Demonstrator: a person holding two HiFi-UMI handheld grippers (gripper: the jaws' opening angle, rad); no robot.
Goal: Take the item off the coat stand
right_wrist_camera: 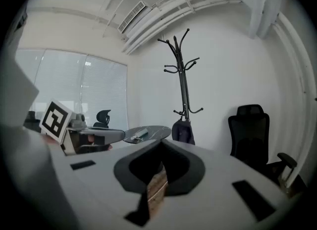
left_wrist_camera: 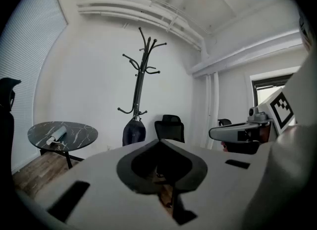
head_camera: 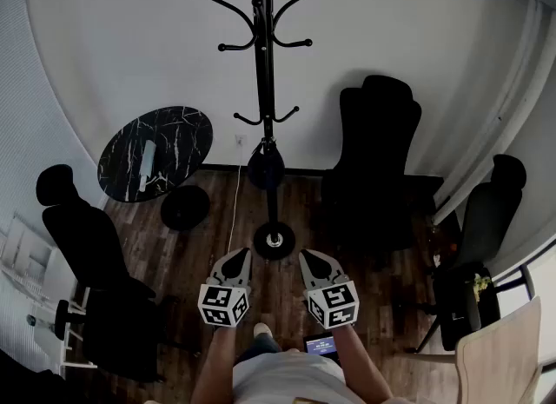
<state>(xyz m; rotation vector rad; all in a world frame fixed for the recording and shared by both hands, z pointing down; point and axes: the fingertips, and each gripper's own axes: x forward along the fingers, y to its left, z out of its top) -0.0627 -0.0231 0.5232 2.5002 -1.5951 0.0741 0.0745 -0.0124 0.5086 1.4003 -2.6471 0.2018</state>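
Observation:
The black coat stand (head_camera: 263, 63) rises against the white wall, its round base (head_camera: 274, 241) on the wood floor. A dark bag (head_camera: 265, 168) hangs low on its pole; it also shows in the left gripper view as the bag (left_wrist_camera: 133, 131) and in the right gripper view as the bag (right_wrist_camera: 183, 131). My left gripper (head_camera: 239, 260) and right gripper (head_camera: 311, 260) are side by side, just short of the base, well below the bag. Both are shut with nothing in them. In their own views, the left gripper (left_wrist_camera: 161, 142) and right gripper (right_wrist_camera: 161, 145) point toward the stand from a distance.
A round black marble table (head_camera: 156, 152) with a pale rolled item (head_camera: 148, 163) stands left of the stand, a black disc (head_camera: 184, 207) on the floor beside it. Black office chairs stand at right (head_camera: 373, 159), far right (head_camera: 486, 220) and left (head_camera: 87, 237). A white cable (head_camera: 234, 207) runs down the floor.

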